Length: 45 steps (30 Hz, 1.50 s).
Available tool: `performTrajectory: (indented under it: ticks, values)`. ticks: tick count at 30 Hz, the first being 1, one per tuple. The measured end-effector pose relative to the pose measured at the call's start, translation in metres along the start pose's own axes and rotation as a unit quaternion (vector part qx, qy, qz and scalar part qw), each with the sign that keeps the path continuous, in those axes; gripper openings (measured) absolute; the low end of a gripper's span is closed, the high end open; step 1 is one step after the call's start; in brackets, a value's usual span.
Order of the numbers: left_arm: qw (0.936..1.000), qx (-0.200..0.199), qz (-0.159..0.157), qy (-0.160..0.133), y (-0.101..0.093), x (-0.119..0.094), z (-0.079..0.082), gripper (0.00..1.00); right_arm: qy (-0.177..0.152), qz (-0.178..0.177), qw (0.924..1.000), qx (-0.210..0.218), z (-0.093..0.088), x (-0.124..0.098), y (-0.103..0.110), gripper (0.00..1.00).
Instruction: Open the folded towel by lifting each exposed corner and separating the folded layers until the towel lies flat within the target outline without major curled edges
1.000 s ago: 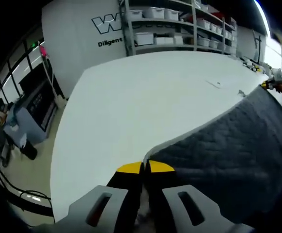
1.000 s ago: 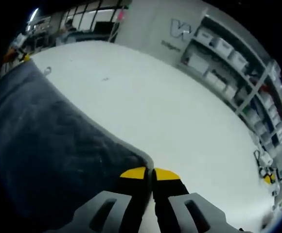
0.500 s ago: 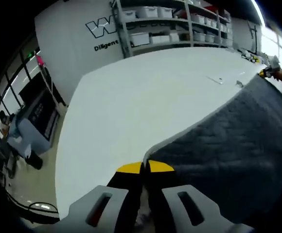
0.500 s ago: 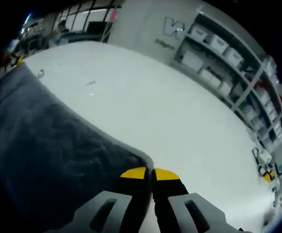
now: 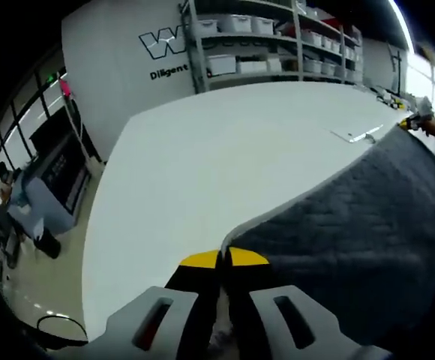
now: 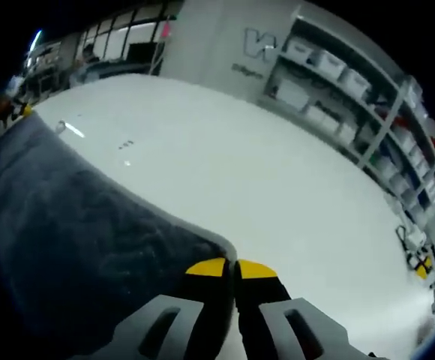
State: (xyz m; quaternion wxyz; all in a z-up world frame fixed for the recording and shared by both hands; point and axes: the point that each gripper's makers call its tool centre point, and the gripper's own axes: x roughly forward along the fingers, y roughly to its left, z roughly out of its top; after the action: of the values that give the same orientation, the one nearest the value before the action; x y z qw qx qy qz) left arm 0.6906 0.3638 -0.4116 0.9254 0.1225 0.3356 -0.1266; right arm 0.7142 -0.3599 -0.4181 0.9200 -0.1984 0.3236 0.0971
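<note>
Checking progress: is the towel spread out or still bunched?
Spread: the towel stretches in one taut sheet between the left gripper and right gripper, each shut on a corner.

table (image 5: 202,165) lay bare ahead of towel (image 5: 367,225) | shelving (image 5: 277,37) stood past far edge

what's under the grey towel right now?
The white table shows all around the towel; both grippers, left and right, pinch its corners. Whatever lies beneath the cloth, including any outline, is covered.
</note>
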Motion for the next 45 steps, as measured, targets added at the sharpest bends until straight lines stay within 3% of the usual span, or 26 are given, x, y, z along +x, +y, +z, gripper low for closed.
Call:
performTrajectory:
  ticks: [4,13,18,21,23,25,28,30,34,36,39,43,45]
  values:
    - [1.0000,-0.005,0.000,-0.002,-0.005,-0.001,0.000,0.02,-0.002,0.003,1.0000,0.008,0.002,0.002,-0.002,0.00]
    - [0.9993,0.035,0.014,0.005,-0.001,0.008,0.008,0.02,0.002,0.008,0.9999,0.011,0.004,0.003,0.000,0.00]
    - [0.9995,0.028,0.014,0.002,0.004,0.011,0.011,0.02,-0.002,0.009,0.9999,0.014,0.005,0.002,0.002,0.00]
    - [0.9999,-0.009,0.010,-0.002,0.006,0.012,0.011,0.03,-0.014,0.018,0.9992,0.031,0.007,0.002,0.003,0.00]
    - [0.9995,-0.027,0.018,-0.004,0.014,0.012,0.012,0.14,-0.015,0.016,0.9992,0.035,0.006,0.002,-0.001,0.04]
    - [0.9992,-0.025,0.033,-0.003,0.023,0.011,0.013,0.27,-0.018,0.006,0.9993,0.031,0.007,0.001,-0.005,0.11]
    - [0.9986,-0.016,0.051,0.001,0.025,0.006,0.011,0.39,-0.028,-0.002,0.9995,0.015,0.007,0.001,-0.010,0.18]
    - [0.9976,-0.005,0.069,0.002,0.028,0.002,0.012,0.44,-0.031,-0.003,0.9992,0.023,0.007,0.000,-0.012,0.20]
    - [0.9972,-0.002,0.074,0.007,0.028,-0.002,0.014,0.47,-0.031,0.003,0.9986,0.042,0.008,-0.001,-0.011,0.25]
    - [0.9981,-0.033,0.050,-0.016,0.020,-0.003,0.022,0.51,-0.046,0.038,0.9940,0.092,0.012,-0.003,-0.003,0.31]
    - [0.9894,-0.122,0.001,-0.078,0.003,-0.013,0.042,0.62,-0.056,0.044,0.9907,0.116,0.014,-0.007,-0.008,0.53]
    - [0.9900,-0.108,0.027,-0.087,0.005,-0.021,0.045,0.81,-0.065,0.016,0.9909,0.117,0.014,-0.015,-0.022,0.72]
    - [0.9898,-0.106,0.032,-0.090,0.007,-0.024,0.048,0.92,-0.088,-0.002,0.9886,0.122,0.021,-0.021,-0.030,0.93]
